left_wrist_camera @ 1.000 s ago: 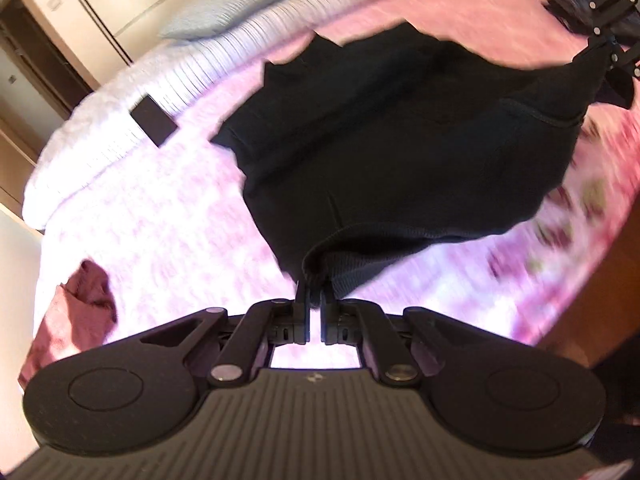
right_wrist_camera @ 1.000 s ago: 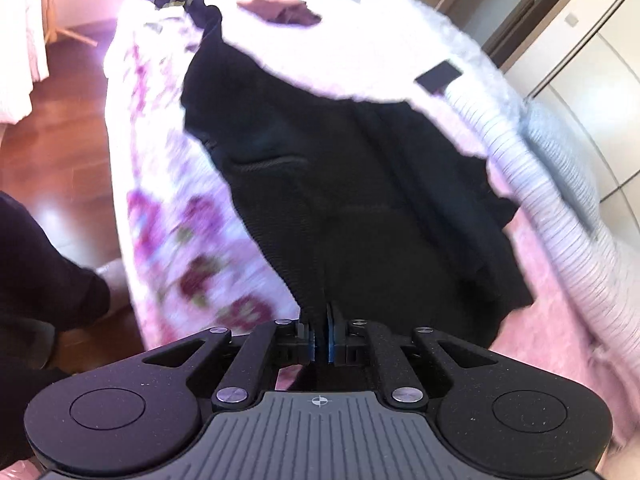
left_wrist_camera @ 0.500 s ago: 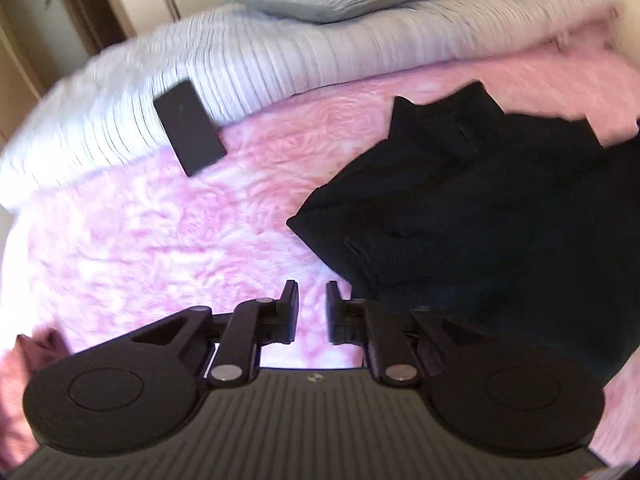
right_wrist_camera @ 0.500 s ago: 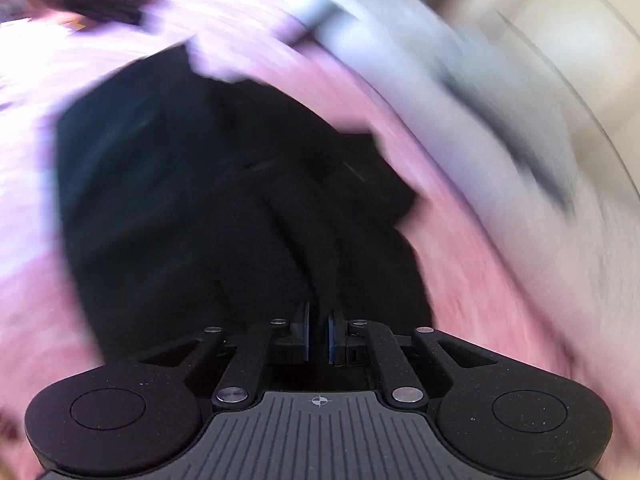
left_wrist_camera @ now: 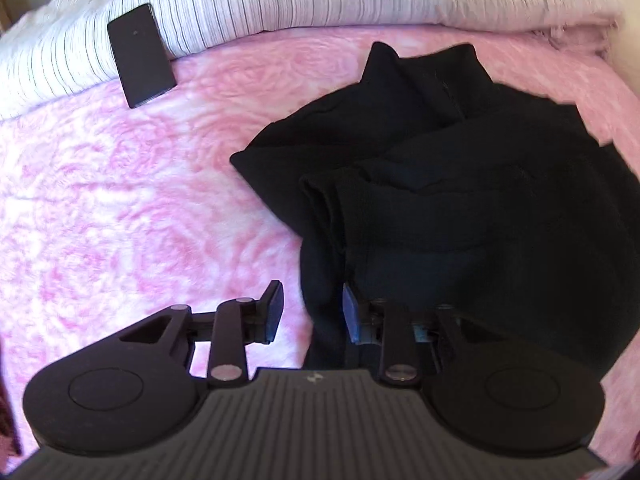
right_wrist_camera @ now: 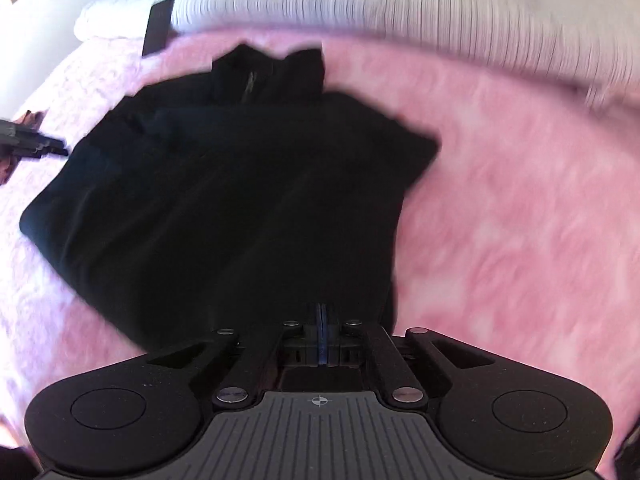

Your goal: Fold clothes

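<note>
A large bed is covered by a pink blanket (left_wrist_camera: 120, 208) with a rose-like pattern. A white striped cover (left_wrist_camera: 304, 0) is laid along its far edge. On the pink blanket a black sweater (left_wrist_camera: 460, 208) is spread, with its collar turned toward the striped cover and a folded layer laid across its body. In the right wrist view the same sweater (right_wrist_camera: 224, 200) is seen filling the middle of the blanket (right_wrist_camera: 520, 220), and this view is blurred.

The left gripper (left_wrist_camera: 310, 312) is held low over the blanket at the near left edge of the sweater and is pointed toward the striped cover. Its jaws are spread wide. One finger is seen over the bare pink blanket and the other at the dark cloth; nothing is held between them. The right gripper (right_wrist_camera: 322, 332) is held low at the near hem of the sweater. Its jaws are pressed together, and whether cloth is pinched between them cannot be told.

A dark flat phone (left_wrist_camera: 141, 55) is laid where the striped cover meets the pink blanket, well apart from the sweater. A small dark red cloth (right_wrist_camera: 24, 128) is seen at the left edge.
</note>
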### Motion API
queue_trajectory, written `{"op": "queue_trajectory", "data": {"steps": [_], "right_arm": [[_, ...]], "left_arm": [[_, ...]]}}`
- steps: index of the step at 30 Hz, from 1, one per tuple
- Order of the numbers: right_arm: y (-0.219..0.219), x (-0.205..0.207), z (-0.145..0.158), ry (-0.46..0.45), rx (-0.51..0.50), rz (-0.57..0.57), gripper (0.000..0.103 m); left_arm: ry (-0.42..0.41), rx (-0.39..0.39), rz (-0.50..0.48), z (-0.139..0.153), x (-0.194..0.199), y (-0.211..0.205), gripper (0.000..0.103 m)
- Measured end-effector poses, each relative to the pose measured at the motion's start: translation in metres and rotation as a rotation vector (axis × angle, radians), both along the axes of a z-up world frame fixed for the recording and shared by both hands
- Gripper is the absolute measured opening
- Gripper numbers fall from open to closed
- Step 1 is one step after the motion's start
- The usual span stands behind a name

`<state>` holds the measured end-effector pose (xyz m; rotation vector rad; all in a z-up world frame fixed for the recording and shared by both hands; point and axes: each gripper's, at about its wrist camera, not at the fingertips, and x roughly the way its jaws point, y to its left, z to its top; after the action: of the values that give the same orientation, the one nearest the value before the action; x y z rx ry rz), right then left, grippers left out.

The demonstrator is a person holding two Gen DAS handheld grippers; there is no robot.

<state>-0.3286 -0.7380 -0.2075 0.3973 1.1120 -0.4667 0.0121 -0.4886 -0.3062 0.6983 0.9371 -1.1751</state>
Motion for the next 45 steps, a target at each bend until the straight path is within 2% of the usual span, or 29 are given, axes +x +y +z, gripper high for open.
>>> {"op": "queue_trajectory", "data": {"steps": [2, 3, 4, 5, 6, 9, 11, 14, 18, 19, 20, 21, 22, 23, 25, 28, 34, 39, 42, 45], "right_arm": [[-0.005, -0.004, -0.009, 0.017, -0.014, -0.056, 0.002], [-0.008, -0.006, -0.011, 0.011, -0.026, -0.096, 0.016], [-0.011, -0.009, -0.01, -0.012, -0.039, -0.13, 0.05], [-0.017, -0.012, -0.009, -0.047, -0.03, -0.159, 0.071], [-0.023, -0.014, -0.008, -0.086, -0.01, -0.185, 0.086], [-0.044, -0.015, -0.008, -0.153, 0.061, -0.231, 0.086], [-0.059, -0.015, -0.013, -0.192, 0.097, -0.241, 0.086], [-0.08, -0.013, -0.026, -0.237, 0.151, -0.251, 0.086], [-0.1, -0.002, -0.05, -0.252, 0.21, -0.246, 0.085], [-0.101, 0.001, -0.053, -0.249, 0.218, -0.245, 0.084], [-0.102, 0.003, -0.056, -0.243, 0.224, -0.244, 0.079], [-0.102, 0.004, -0.058, -0.238, 0.229, -0.244, 0.065], [-0.1, 0.005, -0.058, -0.229, 0.227, -0.246, 0.044], [-0.099, 0.005, -0.058, -0.218, 0.22, -0.249, 0.038], [-0.092, 0.006, -0.049, -0.205, 0.194, -0.237, 0.016], [-0.075, 0.007, -0.027, -0.193, 0.141, -0.212, 0.006], [-0.053, 0.002, 0.035, -0.278, 0.042, -0.226, 0.005], [-0.081, 0.027, 0.085, -0.373, -0.066, -0.203, 0.005], [-0.108, 0.057, 0.093, -0.399, -0.109, -0.167, 0.005], [-0.137, 0.089, 0.075, -0.401, -0.113, -0.159, 0.005]], "left_arm": [[0.023, 0.005, 0.011, -0.003, 0.0, -0.008, 0.027], [0.035, 0.007, 0.017, -0.004, 0.0, -0.012, 0.027], [0.046, 0.009, 0.022, -0.006, 0.0, -0.017, 0.027], [0.051, 0.012, 0.023, -0.003, -0.001, -0.019, 0.027], [0.056, 0.013, 0.023, -0.001, -0.002, -0.02, 0.027], [0.032, -0.036, 0.047, 0.016, -0.003, -0.018, 0.027], [0.09, -0.05, 0.085, 0.018, 0.004, -0.018, 0.029], [0.158, 0.026, 0.071, -0.002, 0.005, -0.029, 0.033], [0.204, 0.1, 0.019, -0.023, -0.002, -0.041, 0.033], [0.193, 0.115, 0.01, -0.026, -0.005, -0.042, 0.033], [0.183, 0.129, 0.0, -0.029, -0.008, -0.043, 0.032], [0.172, 0.144, -0.009, -0.032, -0.012, -0.043, 0.022], [0.168, 0.126, -0.012, -0.026, -0.014, -0.039, 0.014], [0.163, 0.108, -0.015, -0.019, -0.016, -0.034, 0.004], [0.153, 0.073, -0.021, -0.006, -0.021, -0.024, 0.003], [0.138, 0.02, -0.03, 0.013, -0.027, -0.009, 0.003], [0.116, -0.163, 0.003, 0.072, -0.017, 0.011, 0.003], [0.099, -0.276, 0.049, 0.103, 0.023, -0.015, 0.003], [0.108, -0.272, 0.063, 0.095, 0.048, -0.047, 0.003], [0.096, -0.234, 0.073, 0.067, 0.072, -0.078, 0.003]]}}
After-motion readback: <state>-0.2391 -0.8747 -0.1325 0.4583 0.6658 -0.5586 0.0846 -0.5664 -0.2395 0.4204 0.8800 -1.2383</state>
